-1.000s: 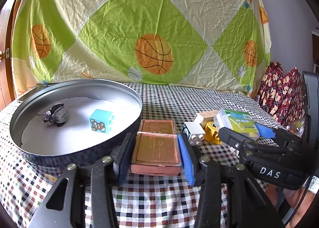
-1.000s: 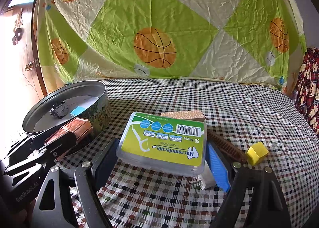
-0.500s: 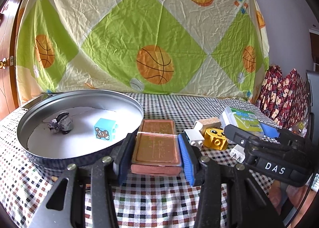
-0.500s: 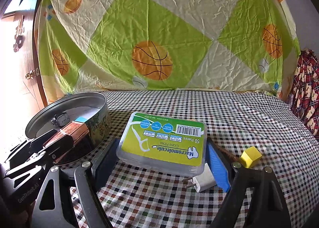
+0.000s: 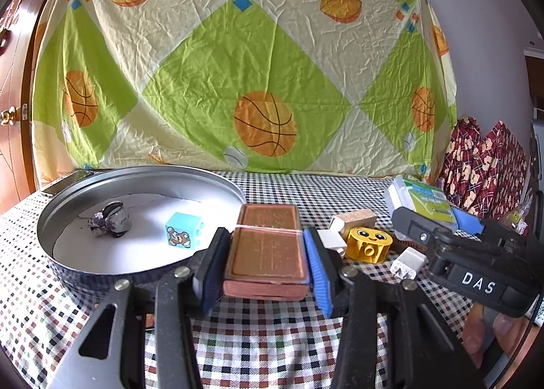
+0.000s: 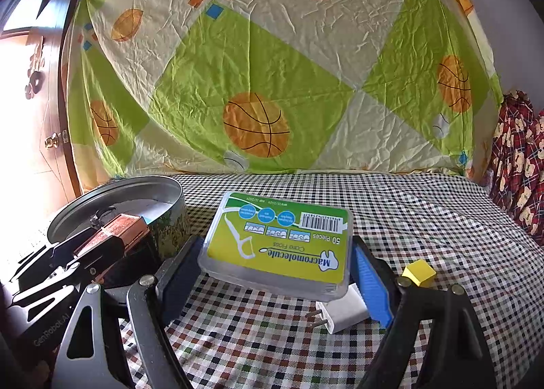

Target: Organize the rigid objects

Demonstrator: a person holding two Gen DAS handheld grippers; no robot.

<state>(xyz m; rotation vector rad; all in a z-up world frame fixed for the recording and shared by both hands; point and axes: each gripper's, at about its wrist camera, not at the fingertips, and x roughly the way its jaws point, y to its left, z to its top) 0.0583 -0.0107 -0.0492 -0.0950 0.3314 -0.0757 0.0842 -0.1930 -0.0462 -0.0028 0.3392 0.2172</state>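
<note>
My left gripper [image 5: 267, 263] is shut on a flat copper-brown case [image 5: 267, 246] and holds it above the checked cloth, just right of the round metal tin [image 5: 78, 273]. The tin holds a light blue toy block [image 5: 183, 235] and a crumpled dark object [image 5: 110, 219]. My right gripper [image 6: 275, 283] is shut on a clear dental floss box with a green label [image 6: 278, 243], lifted off the table. In the left wrist view that box [image 5: 421, 200] shows at the right. In the right wrist view the tin [image 6: 149, 195] and the case [image 6: 117, 231] are at the left.
On the cloth lie a yellow smiley block [image 5: 369, 243], a cork-topped block [image 5: 355, 219], a white toy brick [image 5: 331, 239], a white plug adapter [image 6: 341, 312] and a small yellow cube [image 6: 418, 272]. A basketball-print sheet hangs behind. Red plaid fabric [image 5: 486, 164] sits far right.
Both grippers have risen with their loads. The floss box now hangs higher, and the white plug adapter beneath it has come into view.
</note>
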